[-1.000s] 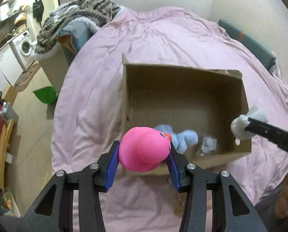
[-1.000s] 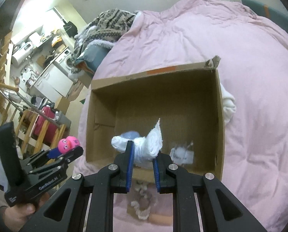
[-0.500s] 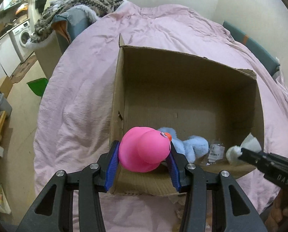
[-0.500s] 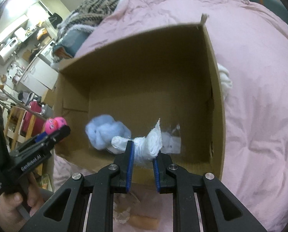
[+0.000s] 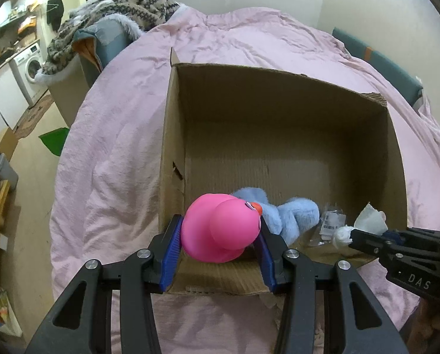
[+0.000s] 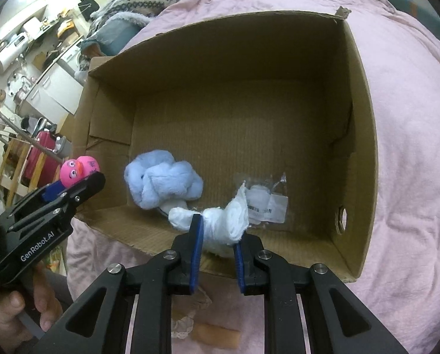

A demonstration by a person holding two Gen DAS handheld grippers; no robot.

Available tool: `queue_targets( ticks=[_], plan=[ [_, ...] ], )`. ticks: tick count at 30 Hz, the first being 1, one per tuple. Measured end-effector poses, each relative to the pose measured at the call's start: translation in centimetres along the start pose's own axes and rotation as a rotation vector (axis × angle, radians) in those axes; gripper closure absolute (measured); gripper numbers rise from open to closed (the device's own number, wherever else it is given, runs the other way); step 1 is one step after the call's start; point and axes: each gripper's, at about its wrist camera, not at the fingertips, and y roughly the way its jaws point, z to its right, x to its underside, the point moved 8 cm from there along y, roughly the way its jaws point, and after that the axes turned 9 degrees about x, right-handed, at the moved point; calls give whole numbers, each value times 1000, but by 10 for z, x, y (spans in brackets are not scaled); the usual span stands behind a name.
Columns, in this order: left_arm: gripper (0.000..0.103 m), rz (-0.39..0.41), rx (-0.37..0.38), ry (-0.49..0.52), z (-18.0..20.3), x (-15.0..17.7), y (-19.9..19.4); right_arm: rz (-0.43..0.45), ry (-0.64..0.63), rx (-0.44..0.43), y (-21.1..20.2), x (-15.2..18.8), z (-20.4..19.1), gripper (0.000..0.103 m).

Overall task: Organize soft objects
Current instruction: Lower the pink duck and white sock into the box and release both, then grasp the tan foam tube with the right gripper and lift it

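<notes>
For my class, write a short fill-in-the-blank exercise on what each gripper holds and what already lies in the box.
1. The left gripper is shut on a pink toy ____.
2. The right gripper grips a bunched ____ cloth.
3. The fluffy blue plush lies inside the cardboard ____.
4. The box stands on a ____ bedcover.

Missing words: duck; white; box; pink

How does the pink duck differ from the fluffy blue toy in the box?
The pink duck is smooth and glossy; the fluffy blue toy is furry and knotted into a bundle. The pink duck is clamped between the pads of the left hand-held gripper over the near edge of the cardboard box; the fluffy blue toy lies loose on the box floor. Both look like soft toys.
</notes>
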Motion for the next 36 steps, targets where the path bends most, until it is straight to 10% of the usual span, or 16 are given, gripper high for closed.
queue_targets(
  ticks=[22,25,28,36],
  plan=[
    [60,11,2,58,14,3,-2,6,21,-54,-2,0,-2,82],
    [48,15,3,67,18,2,-6,23,41,-63,-6,-2,0,72],
    [30,42,4,68,20,-1,-12,58,73,-55,-13,-7,6,30],
    [29,54,3,46,19,-4,-17,92,139,-43,-20,-16,21,28]
  ],
)
